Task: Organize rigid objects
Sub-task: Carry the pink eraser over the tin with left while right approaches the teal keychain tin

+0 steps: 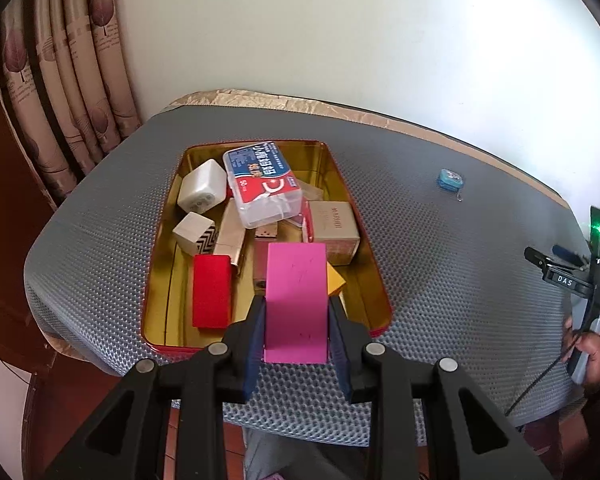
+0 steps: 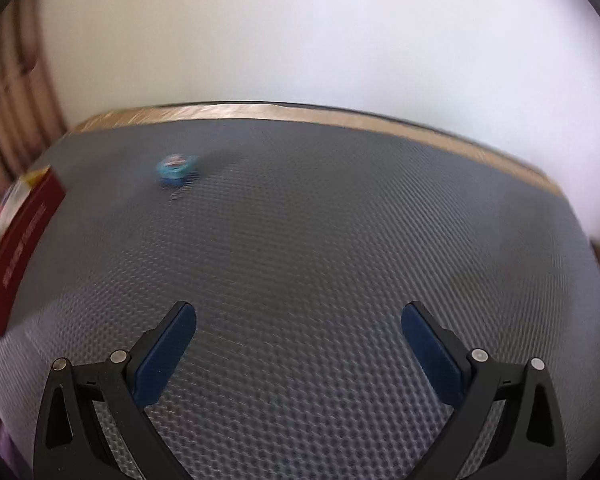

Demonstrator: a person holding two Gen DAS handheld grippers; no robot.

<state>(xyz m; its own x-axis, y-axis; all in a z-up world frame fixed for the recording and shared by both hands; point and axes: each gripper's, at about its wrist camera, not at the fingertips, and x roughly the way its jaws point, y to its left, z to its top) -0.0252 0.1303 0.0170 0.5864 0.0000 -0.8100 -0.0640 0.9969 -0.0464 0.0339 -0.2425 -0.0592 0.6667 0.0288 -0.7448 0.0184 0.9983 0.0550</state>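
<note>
With the left gripper (image 1: 296, 320) jaws clenched on the flat pink rectangular block (image 1: 296, 300), lower it into the bare gold floor of the red-rimmed metal tray (image 1: 172, 312) at lower centre of frame, while the right gripper (image 2: 299, 316) jaws, spread wide and empty, line up on the small round blue tin (image 2: 177, 167) at upper left.

Black jaws, blue pads (image 2: 168, 354), silver screws

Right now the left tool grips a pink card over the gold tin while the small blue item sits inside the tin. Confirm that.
Wrong on one point: the small blue item lies on the grey mat, outside the gold tin. The left wrist view shows it. The left tool does grip the pink card.
</note>
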